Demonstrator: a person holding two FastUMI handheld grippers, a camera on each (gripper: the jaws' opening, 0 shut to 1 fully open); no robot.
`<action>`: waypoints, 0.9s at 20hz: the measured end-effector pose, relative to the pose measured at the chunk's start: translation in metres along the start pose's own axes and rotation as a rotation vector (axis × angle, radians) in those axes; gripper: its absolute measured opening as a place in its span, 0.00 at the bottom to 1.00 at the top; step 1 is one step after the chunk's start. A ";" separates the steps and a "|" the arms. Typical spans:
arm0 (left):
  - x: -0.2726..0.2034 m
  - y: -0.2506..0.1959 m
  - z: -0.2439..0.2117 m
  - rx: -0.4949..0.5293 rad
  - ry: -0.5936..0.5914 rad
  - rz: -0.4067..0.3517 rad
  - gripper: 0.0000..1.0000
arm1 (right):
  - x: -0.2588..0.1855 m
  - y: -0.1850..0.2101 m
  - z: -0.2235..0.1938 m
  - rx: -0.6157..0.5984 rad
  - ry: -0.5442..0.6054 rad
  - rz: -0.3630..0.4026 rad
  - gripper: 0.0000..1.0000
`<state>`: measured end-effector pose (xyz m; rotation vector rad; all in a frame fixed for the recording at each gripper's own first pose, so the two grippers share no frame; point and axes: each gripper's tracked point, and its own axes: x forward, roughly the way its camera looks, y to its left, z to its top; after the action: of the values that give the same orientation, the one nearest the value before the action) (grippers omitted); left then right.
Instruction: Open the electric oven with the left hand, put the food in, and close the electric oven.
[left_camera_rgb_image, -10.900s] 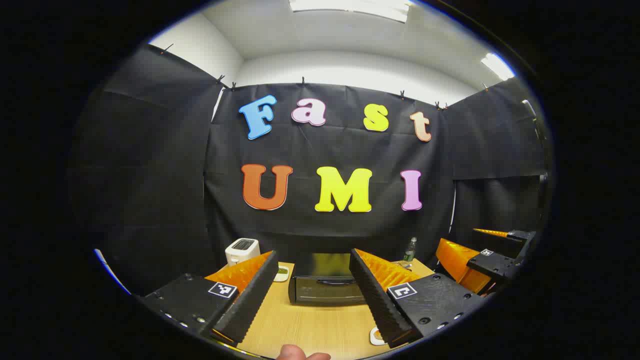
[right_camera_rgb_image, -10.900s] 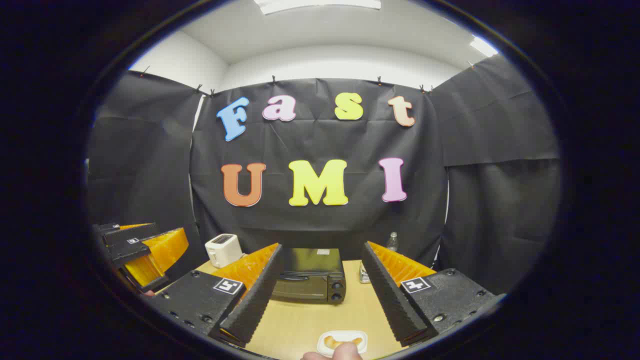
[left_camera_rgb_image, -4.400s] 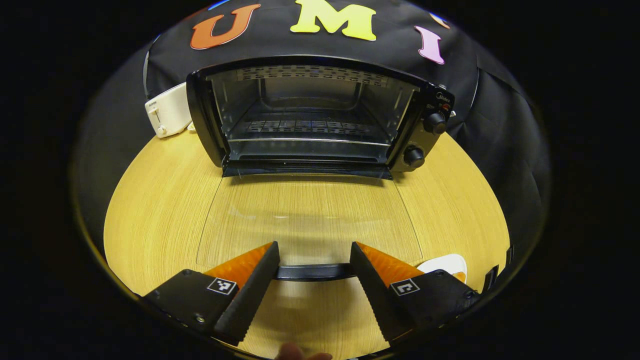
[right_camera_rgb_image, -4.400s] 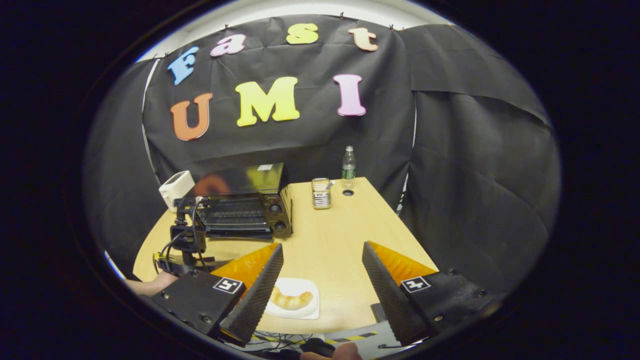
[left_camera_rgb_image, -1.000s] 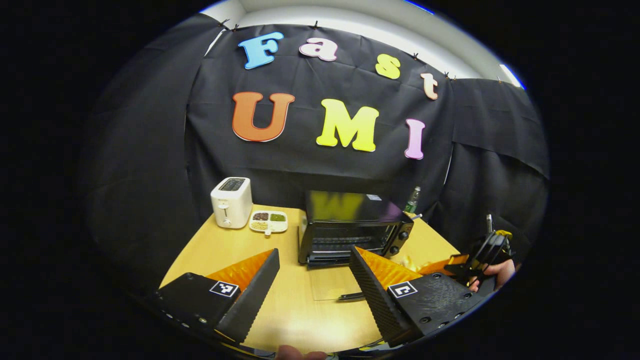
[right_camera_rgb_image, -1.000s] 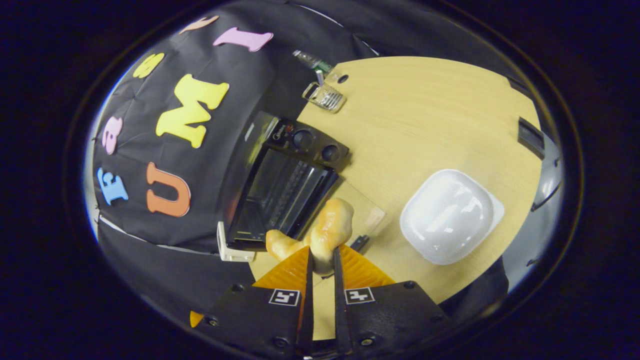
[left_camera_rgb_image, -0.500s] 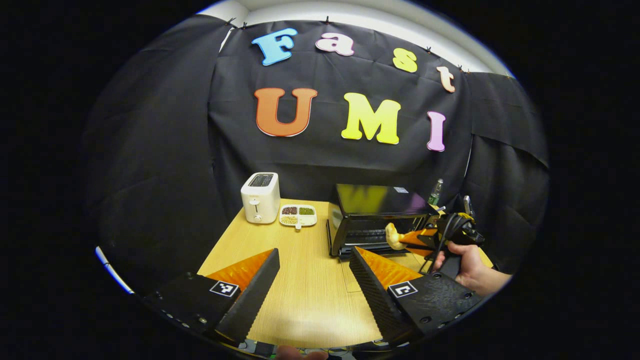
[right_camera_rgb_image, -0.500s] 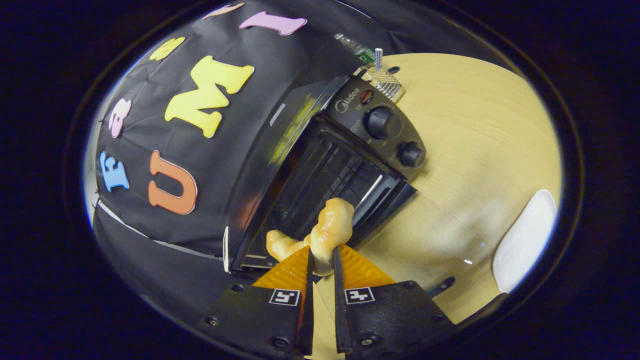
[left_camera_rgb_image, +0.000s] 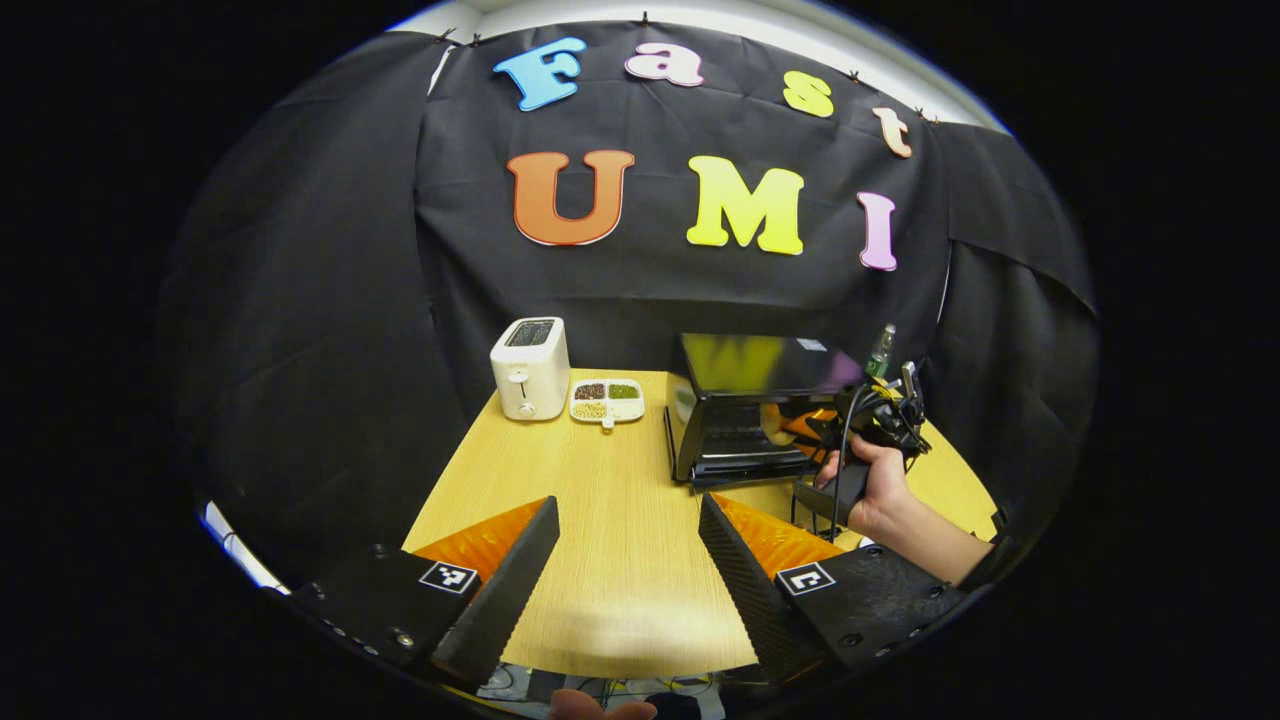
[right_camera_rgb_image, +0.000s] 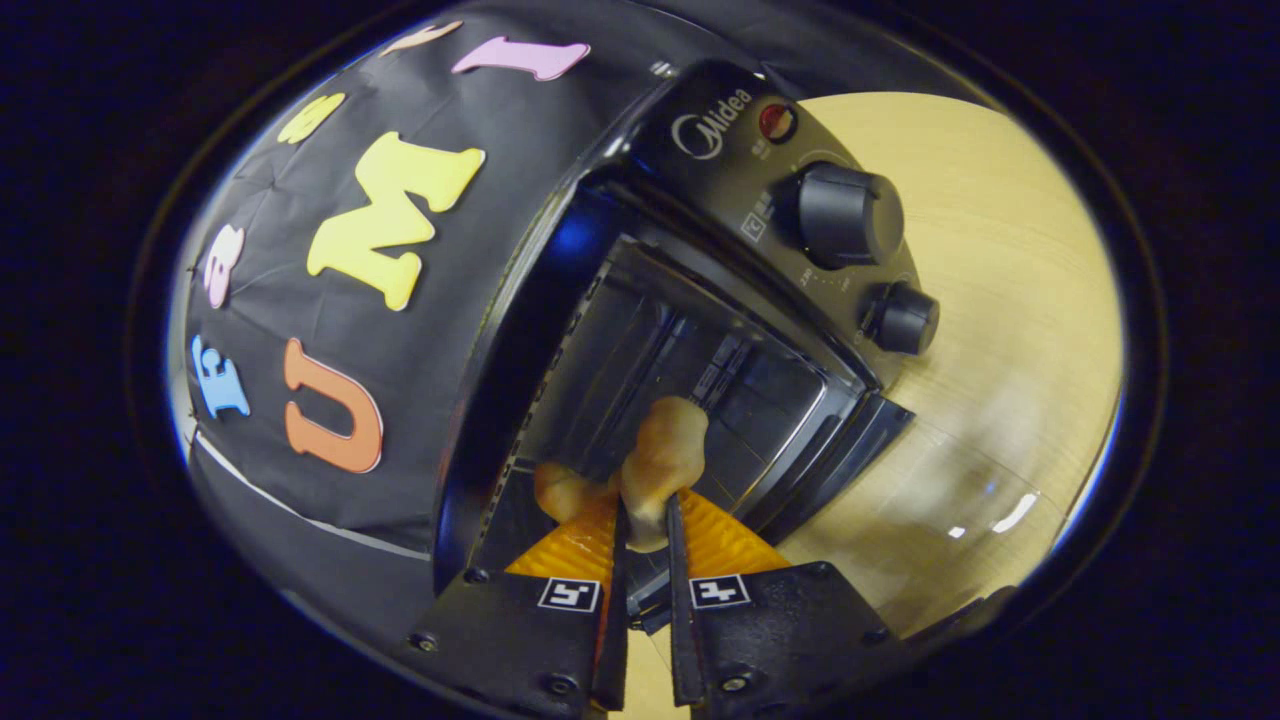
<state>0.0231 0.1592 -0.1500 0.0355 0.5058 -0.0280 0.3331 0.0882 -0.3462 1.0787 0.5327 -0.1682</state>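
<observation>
In the left gripper view, the left gripper (left_camera_rgb_image: 625, 560) is held back over the table (left_camera_rgb_image: 560, 480), its fingers spread apart and empty, presumably kept clear until the oven (left_camera_rgb_image: 755, 405) is to be closed. Farther off, a hand (left_camera_rgb_image: 880, 490) carries the other gripper to the oven mouth; the food there is too small to make out.

In the right gripper view, the right gripper (right_camera_rgb_image: 642, 530) is clamped on the pastry (right_camera_rgb_image: 655, 465), which is held just inside the open oven (right_camera_rgb_image: 700, 300), probably for setting on the rack. The glass door (right_camera_rgb_image: 960, 500) lies lowered and is cut off at the edge.
</observation>
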 end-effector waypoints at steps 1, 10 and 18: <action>-0.001 -0.001 0.000 0.003 0.002 -0.001 0.93 | 0.000 -0.002 -0.001 0.009 -0.001 -0.003 0.22; -0.009 -0.015 0.005 0.000 -0.014 -0.026 0.93 | -0.012 -0.002 0.006 -0.088 -0.013 -0.037 0.57; -0.014 -0.032 0.008 -0.037 -0.064 -0.050 0.93 | -0.077 -0.009 -0.001 -0.366 0.026 -0.091 0.83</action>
<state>0.0136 0.1268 -0.1372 -0.0143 0.4434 -0.0686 0.2633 0.0749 -0.3160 0.7013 0.6097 -0.1298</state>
